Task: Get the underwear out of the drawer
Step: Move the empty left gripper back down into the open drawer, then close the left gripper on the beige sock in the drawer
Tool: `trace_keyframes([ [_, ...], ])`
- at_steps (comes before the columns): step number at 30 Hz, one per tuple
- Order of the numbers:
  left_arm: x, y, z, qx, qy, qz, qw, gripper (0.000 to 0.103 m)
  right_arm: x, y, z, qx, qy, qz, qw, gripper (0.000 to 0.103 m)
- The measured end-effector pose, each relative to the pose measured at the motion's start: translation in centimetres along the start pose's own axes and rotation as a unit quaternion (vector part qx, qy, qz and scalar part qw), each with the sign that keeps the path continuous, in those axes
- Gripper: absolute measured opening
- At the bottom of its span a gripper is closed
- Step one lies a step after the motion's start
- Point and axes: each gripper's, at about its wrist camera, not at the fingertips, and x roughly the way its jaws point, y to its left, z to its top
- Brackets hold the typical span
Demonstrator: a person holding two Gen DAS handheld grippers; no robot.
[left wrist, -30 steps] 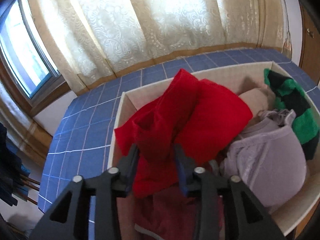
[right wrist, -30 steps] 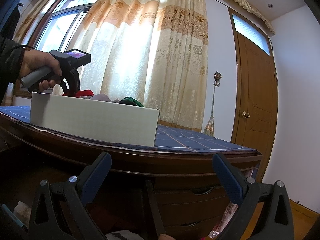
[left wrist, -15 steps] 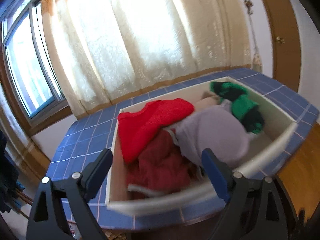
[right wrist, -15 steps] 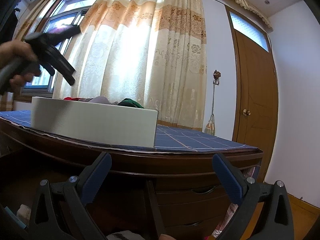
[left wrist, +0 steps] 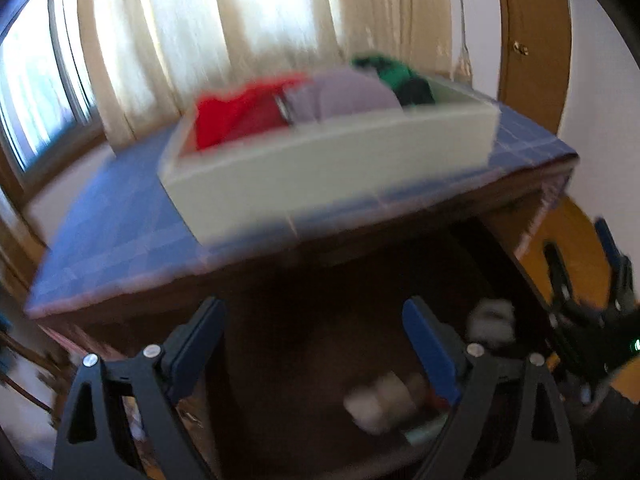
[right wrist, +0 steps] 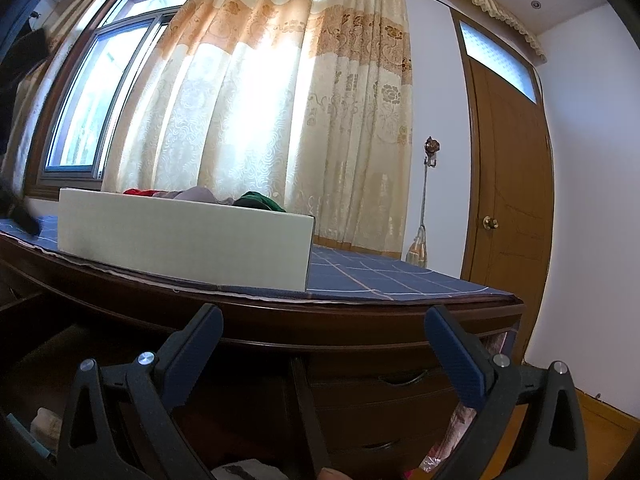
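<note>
We count one white box [left wrist: 328, 168] on the blue checked surface [left wrist: 120, 232], holding three visible garments: red [left wrist: 236, 116], lilac [left wrist: 340, 94], green [left wrist: 394, 74]. Below its front edge the open drawer [left wrist: 320, 360] is dark; blurred pale underwear [left wrist: 380, 400] lies inside, hard to make out. Our left tongs [left wrist: 316, 340] stand wide apart, empty, over the drawer. Our right tongs [right wrist: 322, 344] are apart too, holding nothing.

Left gripper [left wrist: 314, 332] off red garment [left wrist: 236, 116], open
</note>
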Motion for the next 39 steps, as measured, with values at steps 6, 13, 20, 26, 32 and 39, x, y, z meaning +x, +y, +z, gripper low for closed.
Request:
trace_keyframes([
  [6,5.9,-1.3,-3.6,-0.024,0.123,-0.066,0.9898,0.092,0.1,0.2,0.0,-0.004,0.001,-0.001,1.000,0.102],
  [13,9.8,-0.8,-5.0,-0.086,0.205,-0.091,0.9708,0.092,-0.1,0.3,-0.1,-0.010,-0.004,-0.001,1.000,0.102],
  [20,12.0,-0.7,-5.9,-0.107,0.263,-0.103,0.9533,0.092,-0.1,0.5,-0.2,-0.012,-0.004,-0.002,1.000,0.102],
  [26,13.7,-1.1,-6.7,-0.122,0.305,-0.127,0.9358,0.092,-0.1,0.5,-0.1,-0.014,-0.005,-0.003,1.000,0.102],
  [32,15.4,-1.7,-6.6,-0.122,0.318,-0.118,0.9327,0.091,-0.1,0.6,-0.1,-0.014,-0.004,-0.002,1.000,0.102],
  [39,16.2,-3.3,-7.1,-0.108,0.328,-0.123,0.9305,0.076,-0.1,0.6,-0.2,-0.015,-0.005,-0.002,1.000,0.102],
])
